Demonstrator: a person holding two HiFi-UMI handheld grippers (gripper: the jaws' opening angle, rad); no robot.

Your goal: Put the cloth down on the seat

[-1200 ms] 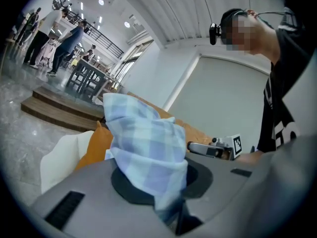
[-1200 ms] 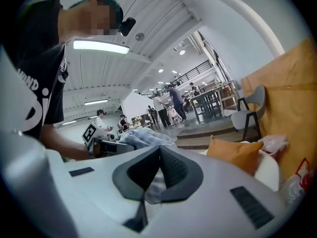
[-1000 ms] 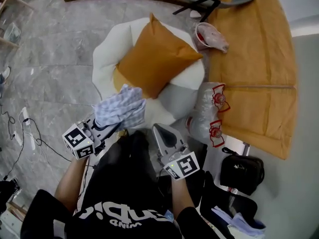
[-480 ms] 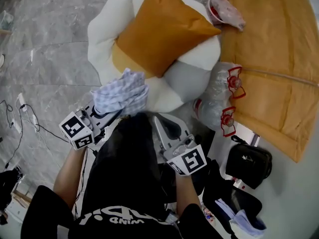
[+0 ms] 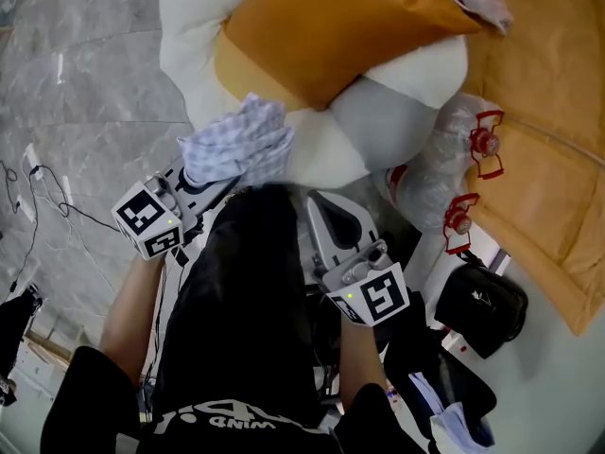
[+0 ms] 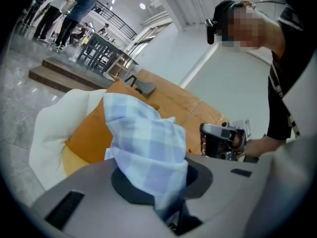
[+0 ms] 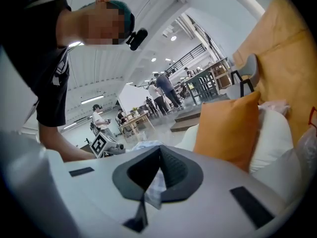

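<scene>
The left tongs [image 6: 167, 202] are pinching the checked blue and white cloth [image 6: 143, 143] by its lower end, and the rest of the cloth is standing up in a loose bunch above them. From the head view this bunch is hanging over the near left edge of the white seat [image 5: 189, 26]; I cannot tell if it is touching the seat. The right tongs [image 7: 158, 155] are pressed together at the tips and are gripping nothing. They are pointing toward the seat from the near side, just right of the person's black shirt [image 5: 246, 301], well apart from the cloth.

An orange cushion [image 5: 331, 26] is lying on the seat, beyond the cloth. A grey pad [image 5: 388, 126] is showing under its right corner. Right of the seat, clear plastic bags [image 5: 430, 173] with red ties are leaning against a large orange sheet [image 5: 548, 159]. A black bag [image 5: 482, 301] is sitting nearer, at the right. White cables [image 5: 43, 197] are running on the grey stone floor [image 5: 85, 83] at the left
</scene>
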